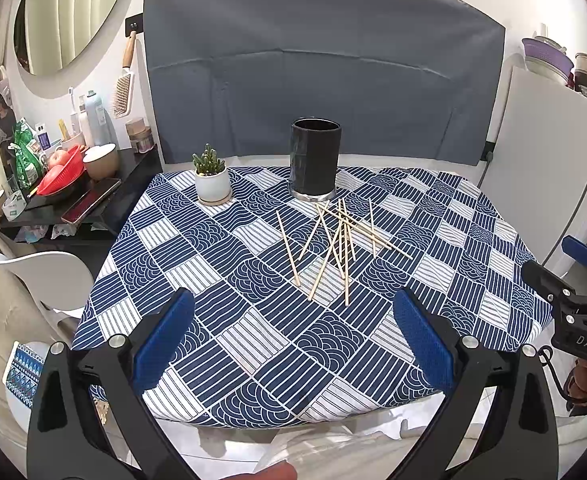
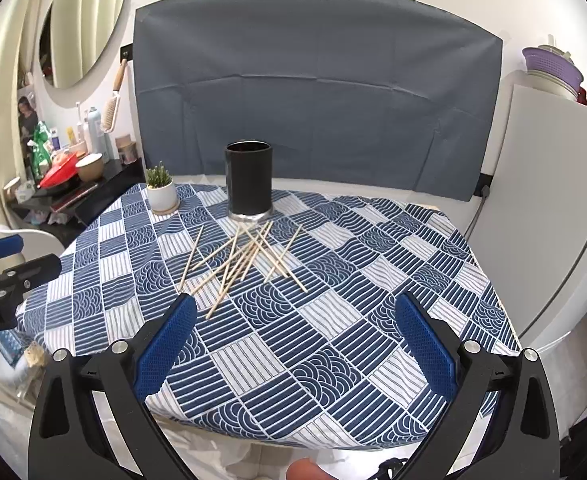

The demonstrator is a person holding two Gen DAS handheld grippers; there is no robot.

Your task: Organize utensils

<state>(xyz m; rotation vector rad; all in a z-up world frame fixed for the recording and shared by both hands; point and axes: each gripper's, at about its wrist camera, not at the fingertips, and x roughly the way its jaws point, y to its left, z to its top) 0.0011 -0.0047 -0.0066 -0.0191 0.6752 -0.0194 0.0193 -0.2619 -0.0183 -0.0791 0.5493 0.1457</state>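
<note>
Several thin wooden chopsticks (image 1: 335, 242) lie scattered and crossed on the blue-and-white patterned tablecloth (image 1: 253, 332), just in front of a tall black cylindrical holder (image 1: 314, 161) that stands upright. In the right wrist view the chopsticks (image 2: 245, 258) and the holder (image 2: 248, 179) sit left of centre. My left gripper (image 1: 293, 340) is open and empty, above the table's near edge, short of the chopsticks. My right gripper (image 2: 295, 340) is open and empty, also near the front edge. The right gripper shows at the far right of the left wrist view (image 1: 573, 300).
A small potted cactus (image 1: 212, 178) in a white pot stands at the table's back left. A cluttered black side table (image 1: 73, 208) and a white chair (image 1: 49, 276) are to the left. A white cabinet (image 2: 553, 220) is on the right. A grey cloth (image 1: 321, 72) hangs behind.
</note>
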